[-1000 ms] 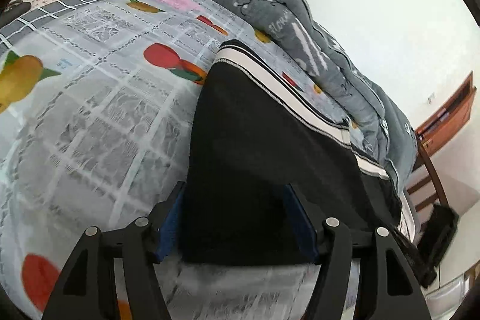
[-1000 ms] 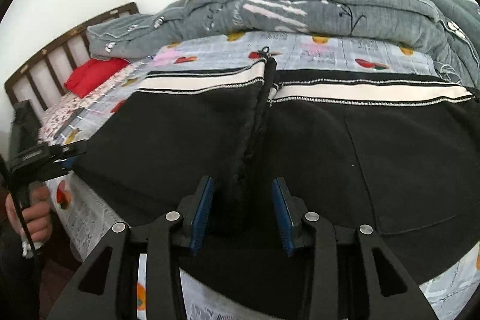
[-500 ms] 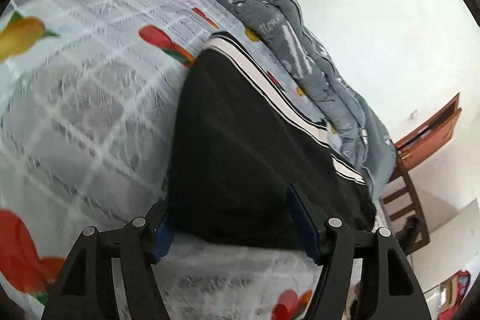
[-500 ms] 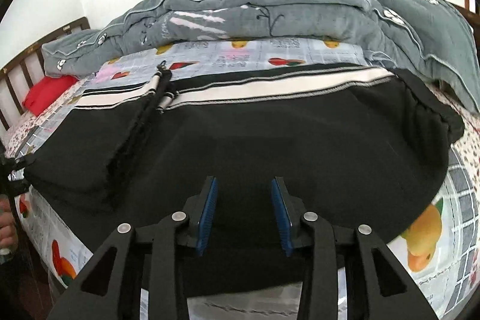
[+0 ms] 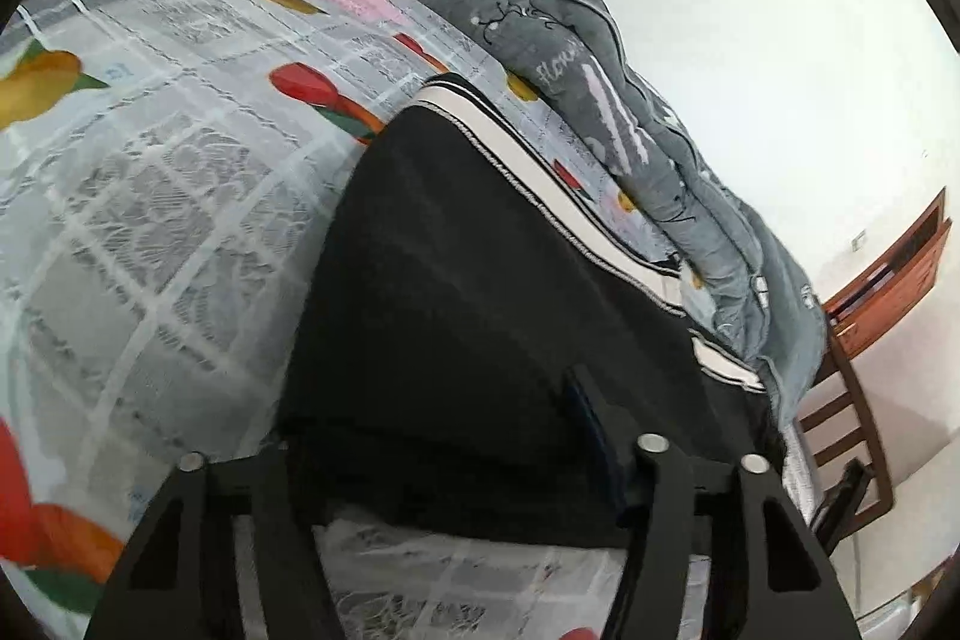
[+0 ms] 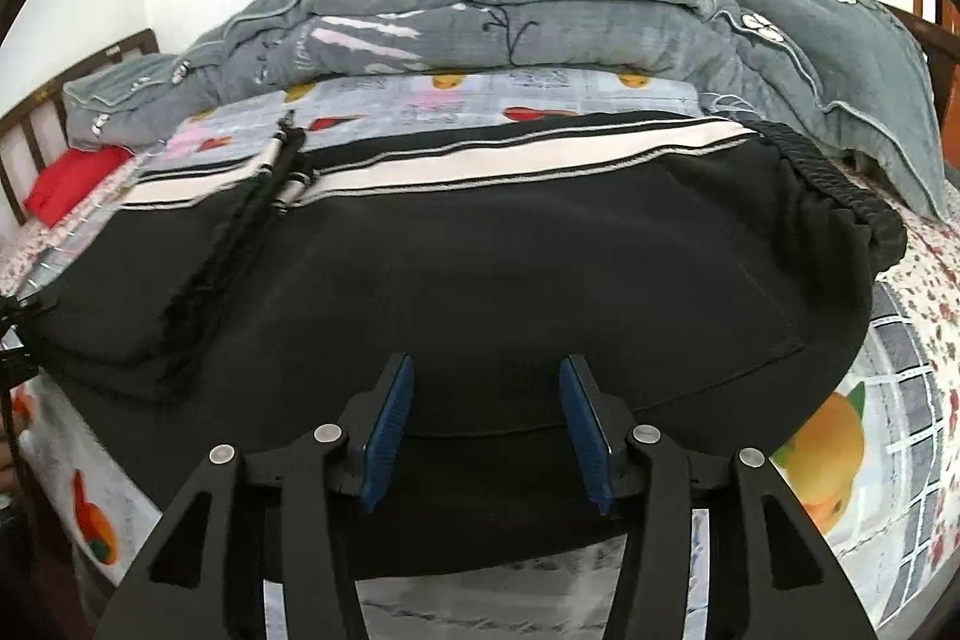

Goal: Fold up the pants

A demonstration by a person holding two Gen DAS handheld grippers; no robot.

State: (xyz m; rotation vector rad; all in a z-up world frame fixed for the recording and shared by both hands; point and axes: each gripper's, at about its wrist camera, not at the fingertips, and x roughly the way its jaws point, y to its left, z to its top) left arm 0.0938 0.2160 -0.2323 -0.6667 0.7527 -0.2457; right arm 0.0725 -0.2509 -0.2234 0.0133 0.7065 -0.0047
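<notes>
Black pants point(image 6: 540, 268) with a white side stripe lie spread across the bed, the lower legs folded over at the left, the elastic waistband point(image 6: 840, 184) at the right. My right gripper point(image 6: 486, 424) is open and empty, just above the near edge of the pants' middle. In the left wrist view the pants point(image 5: 480, 310) stretch away from the folded end. My left gripper point(image 5: 444, 436) is open, its jaws straddling the near edge of that fold; the left pad is hidden by cloth.
The bed sheet point(image 5: 150, 196) is pale with a fruit print. A rolled grey quilt point(image 6: 510, 22) lies along the far side. A red pillow point(image 6: 66, 178) and the wooden headboard point(image 6: 24, 124) are at the left. A wooden chair point(image 5: 840, 418) stands beyond the bed.
My right gripper has moved right, from the folded leg edge to the pants' middle. My left gripper has shifted forward over the fold's near edge.
</notes>
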